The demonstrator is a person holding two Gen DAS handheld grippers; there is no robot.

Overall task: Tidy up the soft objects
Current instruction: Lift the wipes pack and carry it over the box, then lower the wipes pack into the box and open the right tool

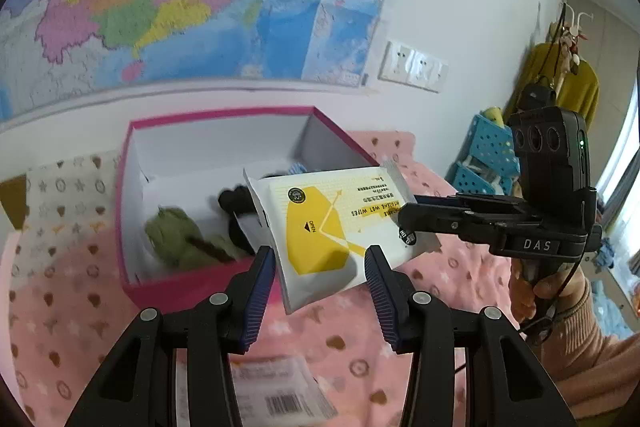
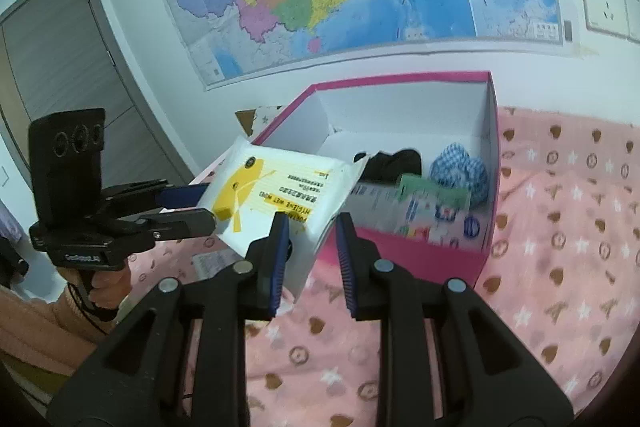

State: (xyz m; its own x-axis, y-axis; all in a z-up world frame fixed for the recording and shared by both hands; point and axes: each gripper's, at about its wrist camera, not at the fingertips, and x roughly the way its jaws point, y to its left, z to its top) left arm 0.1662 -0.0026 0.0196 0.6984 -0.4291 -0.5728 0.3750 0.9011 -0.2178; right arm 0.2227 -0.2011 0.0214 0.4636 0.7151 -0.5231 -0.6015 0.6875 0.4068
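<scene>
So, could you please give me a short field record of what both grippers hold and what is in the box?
held item: wet wipes pack, in the air above the pink blanket
left gripper: shut on one edge of the pack
right gripper: shut on the opposite edge
box: pink, open, behind the pack
box contents: green plush toy, black item, blue checked cloth
</scene>
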